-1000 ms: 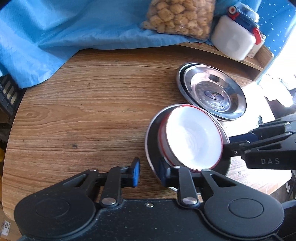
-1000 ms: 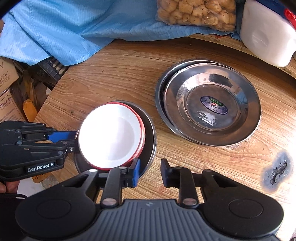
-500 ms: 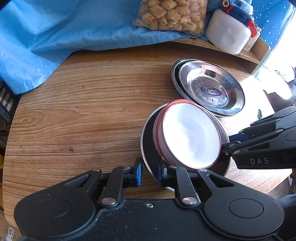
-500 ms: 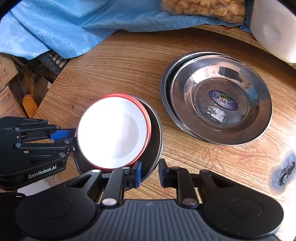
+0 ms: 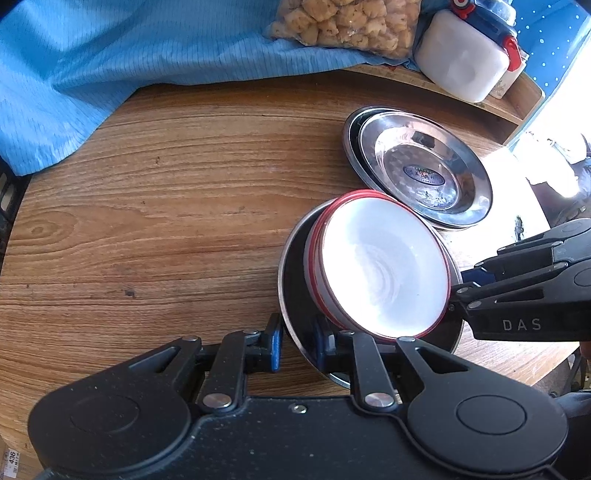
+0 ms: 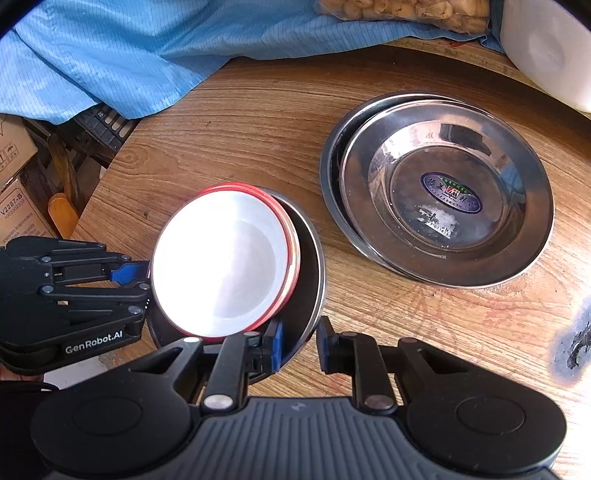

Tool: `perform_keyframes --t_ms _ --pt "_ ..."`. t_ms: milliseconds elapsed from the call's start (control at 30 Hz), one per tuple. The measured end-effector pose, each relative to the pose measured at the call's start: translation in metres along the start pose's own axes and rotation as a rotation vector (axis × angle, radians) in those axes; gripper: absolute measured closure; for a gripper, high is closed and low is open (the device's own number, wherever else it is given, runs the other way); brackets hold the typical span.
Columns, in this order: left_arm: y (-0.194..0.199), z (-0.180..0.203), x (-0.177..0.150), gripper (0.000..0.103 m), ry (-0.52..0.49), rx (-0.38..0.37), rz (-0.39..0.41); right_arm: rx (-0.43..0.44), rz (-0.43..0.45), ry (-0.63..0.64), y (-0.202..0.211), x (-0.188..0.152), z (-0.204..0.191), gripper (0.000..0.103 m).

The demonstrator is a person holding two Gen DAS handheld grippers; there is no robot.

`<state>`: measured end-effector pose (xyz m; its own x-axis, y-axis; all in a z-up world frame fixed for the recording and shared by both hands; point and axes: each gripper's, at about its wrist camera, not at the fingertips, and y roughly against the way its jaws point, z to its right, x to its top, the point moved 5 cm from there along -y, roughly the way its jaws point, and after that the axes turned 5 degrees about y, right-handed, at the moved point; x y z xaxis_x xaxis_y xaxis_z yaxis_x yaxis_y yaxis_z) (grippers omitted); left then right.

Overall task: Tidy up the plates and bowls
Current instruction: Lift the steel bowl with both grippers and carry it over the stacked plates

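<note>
A stack of white bowls with red rims (image 5: 380,266) (image 6: 221,258) sits tilted inside a dark steel plate (image 5: 295,280) (image 6: 314,266) near the table's front edge. My left gripper (image 5: 297,341) is shut on that plate's rim; in the right wrist view it comes in from the left (image 6: 142,275). My right gripper (image 6: 301,345) is shut on the opposite rim; in the left wrist view it comes in from the right (image 5: 456,290). The plate and bowls look lifted a little. Two stacked steel plates (image 5: 424,173) (image 6: 443,199) lie just beyond.
A blue cloth (image 5: 110,66) (image 6: 129,55) covers the table's back. On it are a bag of snacks (image 5: 343,26) and a white jug (image 5: 465,66) (image 6: 546,48). Cardboard boxes (image 6: 18,192) stand beside the table. A dark burn mark (image 6: 576,339) is at right.
Both grippers have closed from open onto the dark plate's rim. The plate with the bowls has tilted and risen slightly, moving nearer the stacked steel plates.
</note>
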<state>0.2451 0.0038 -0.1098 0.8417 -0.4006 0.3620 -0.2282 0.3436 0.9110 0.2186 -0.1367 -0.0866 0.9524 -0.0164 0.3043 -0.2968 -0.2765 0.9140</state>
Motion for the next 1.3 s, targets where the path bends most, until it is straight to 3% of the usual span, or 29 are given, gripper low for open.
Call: perform_keyframes --t_ms 633,833,1300 --pt "-0.004 0.001 0.000 0.080 0.001 -0.018 -0.018 0.053 0.014 -0.046 0.000 -0.004 0.010 0.082" --pt "-0.003 0.000 0.001 0.083 0.015 -0.011 -0.003 0.038 0.018 -0.009 0.002 -0.006 0.004 0.080" --pt "0.013 0.016 0.009 0.085 -0.028 -0.094 0.058 -0.019 0.096 0.004 0.035 -0.010 0.011 0.080"
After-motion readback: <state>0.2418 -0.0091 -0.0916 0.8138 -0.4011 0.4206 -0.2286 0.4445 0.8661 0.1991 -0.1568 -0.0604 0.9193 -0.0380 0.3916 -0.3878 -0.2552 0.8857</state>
